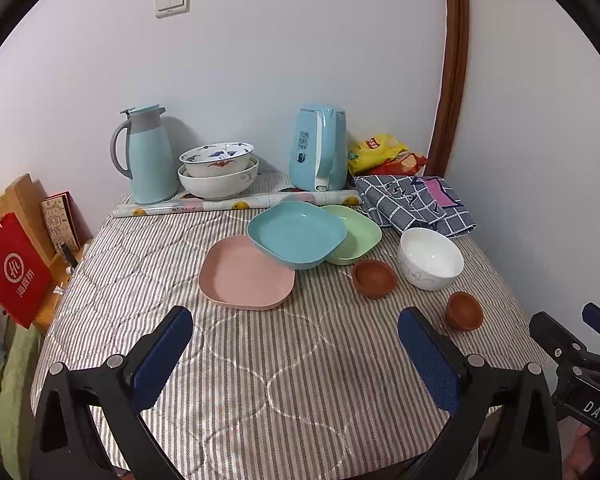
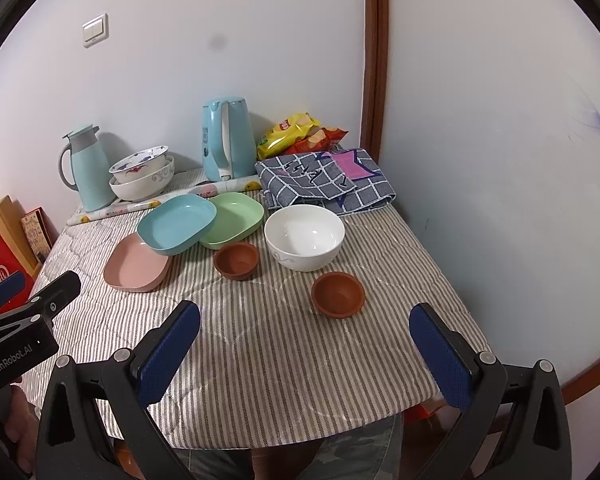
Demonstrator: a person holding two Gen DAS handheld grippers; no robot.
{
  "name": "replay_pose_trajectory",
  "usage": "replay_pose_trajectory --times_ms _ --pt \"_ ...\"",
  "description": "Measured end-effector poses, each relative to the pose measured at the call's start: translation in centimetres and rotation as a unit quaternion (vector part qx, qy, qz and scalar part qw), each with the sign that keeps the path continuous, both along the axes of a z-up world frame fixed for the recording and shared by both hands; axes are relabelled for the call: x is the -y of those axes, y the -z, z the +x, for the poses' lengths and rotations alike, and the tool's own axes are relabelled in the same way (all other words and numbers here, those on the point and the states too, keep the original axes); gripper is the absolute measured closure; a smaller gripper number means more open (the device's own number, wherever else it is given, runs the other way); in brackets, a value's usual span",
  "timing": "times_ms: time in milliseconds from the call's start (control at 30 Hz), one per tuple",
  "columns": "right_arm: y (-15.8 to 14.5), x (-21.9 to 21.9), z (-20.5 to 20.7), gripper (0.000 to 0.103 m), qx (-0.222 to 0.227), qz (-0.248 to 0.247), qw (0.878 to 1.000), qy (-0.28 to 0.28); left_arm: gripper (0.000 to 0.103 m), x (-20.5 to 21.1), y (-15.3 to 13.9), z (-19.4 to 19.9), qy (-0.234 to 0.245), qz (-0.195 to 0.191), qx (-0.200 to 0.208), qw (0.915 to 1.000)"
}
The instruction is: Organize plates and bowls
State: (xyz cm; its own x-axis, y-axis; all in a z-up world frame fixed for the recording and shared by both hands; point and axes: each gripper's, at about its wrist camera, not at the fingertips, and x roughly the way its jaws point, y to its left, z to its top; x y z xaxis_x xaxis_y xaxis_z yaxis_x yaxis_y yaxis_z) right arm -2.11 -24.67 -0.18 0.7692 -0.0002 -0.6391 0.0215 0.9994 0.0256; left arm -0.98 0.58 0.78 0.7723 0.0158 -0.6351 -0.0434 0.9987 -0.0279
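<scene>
Left tool (image 1: 296,344), right tool (image 2: 305,340): jaws wide, empty

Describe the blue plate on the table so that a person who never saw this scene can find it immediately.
Start at the light blue kettle standing by the wall at the back of the striped table. Just in front of it, three square plates overlap in a row. The blue plate is the middle one, lying on top, tilted, with its edges resting on the pink plate and the green plate.
</scene>
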Motion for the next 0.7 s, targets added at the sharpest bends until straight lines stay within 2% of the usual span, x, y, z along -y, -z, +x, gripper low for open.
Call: replay_pose_trajectory --times_ms 700 --pt "-0.36 -0.3 -0.19 0.0 0.004 0.0 1.0 -0.001 0.0 -0.09 -0.15 -0.09 -0.001 -0.002 0.002 1.0"
